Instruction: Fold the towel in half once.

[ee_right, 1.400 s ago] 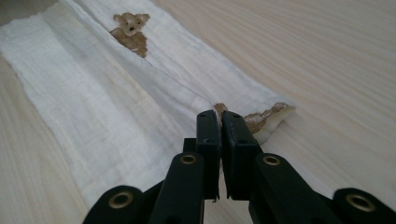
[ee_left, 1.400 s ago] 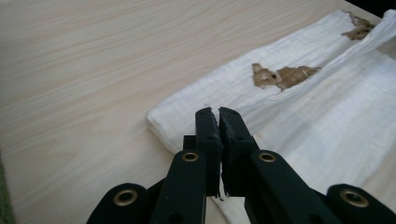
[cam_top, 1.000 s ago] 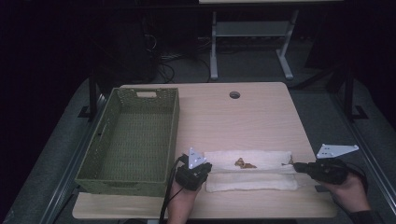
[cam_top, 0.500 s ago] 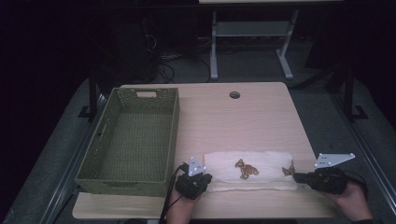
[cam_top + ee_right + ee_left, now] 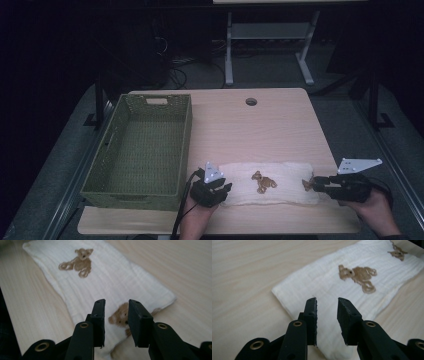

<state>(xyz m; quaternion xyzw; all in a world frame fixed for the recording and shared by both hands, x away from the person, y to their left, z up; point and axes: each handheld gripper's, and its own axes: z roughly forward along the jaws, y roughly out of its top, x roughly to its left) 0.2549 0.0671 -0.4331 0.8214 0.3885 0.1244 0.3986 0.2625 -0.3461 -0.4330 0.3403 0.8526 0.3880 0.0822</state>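
Dark floor and cables surround the pale wooden bench, where a white cloth printed with brown bears now lies as a folded strip near the front edge, at about 5 o'clock from the empty green basket. A second ago the strip sat a little farther from the person, with both ends pinched; since then it has come nearer and been let go. The left tongs at the cloth's 9 o'clock end and the right tongs at its 3 o'clock end have just been opening; each pair stands parted above the fabric, gripping nothing. That release suggests this fold is finished, and the next likely step is another fold or a lift toward the basket.
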